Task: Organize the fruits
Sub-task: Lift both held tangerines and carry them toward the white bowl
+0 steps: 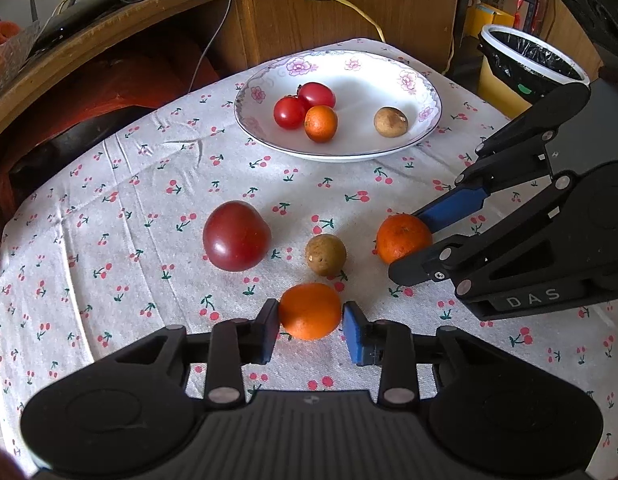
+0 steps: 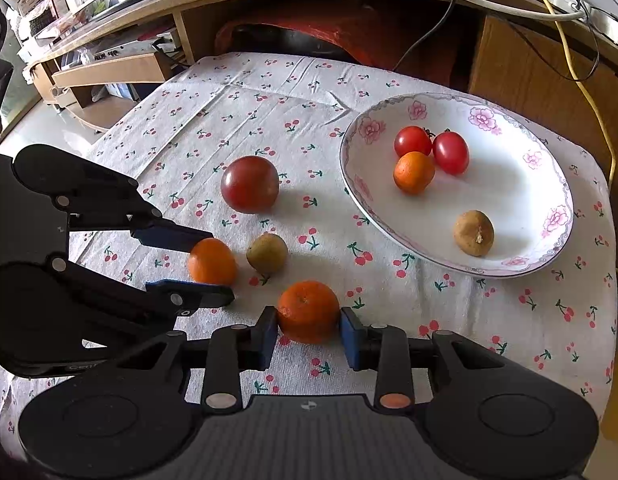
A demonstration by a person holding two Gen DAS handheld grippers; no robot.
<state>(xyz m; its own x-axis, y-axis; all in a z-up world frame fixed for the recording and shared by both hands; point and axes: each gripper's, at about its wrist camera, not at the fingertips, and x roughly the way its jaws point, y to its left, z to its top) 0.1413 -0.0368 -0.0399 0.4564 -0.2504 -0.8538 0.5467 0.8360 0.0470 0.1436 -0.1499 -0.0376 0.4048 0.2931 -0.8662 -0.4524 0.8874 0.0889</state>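
Two mandarins lie on the cherry-print cloth, each between a gripper's fingers. My left gripper [image 1: 311, 326] [image 2: 217, 266] is shut on the near-left mandarin [image 1: 309, 311] [image 2: 212, 261]. My right gripper [image 2: 309, 328] [image 1: 405, 244] is shut on the other mandarin [image 2: 308, 311] [image 1: 403, 238]. Both fruits still rest on the cloth. Between and behind them lie a small brown fruit [image 1: 325, 255] [image 2: 267, 253] and a large dark-red tomato [image 1: 237, 236] [image 2: 250, 184]. The flowered white plate [image 1: 369, 88] [image 2: 509, 192] holds two cherry tomatoes, a small mandarin and a brown fruit.
A wooden desk [image 1: 349, 12] with hanging cables stands behind the table. A yellow bin [image 1: 529, 60] with a black liner stands at the far right. The cloth's right edge drops off just past the plate [image 2: 605, 240].
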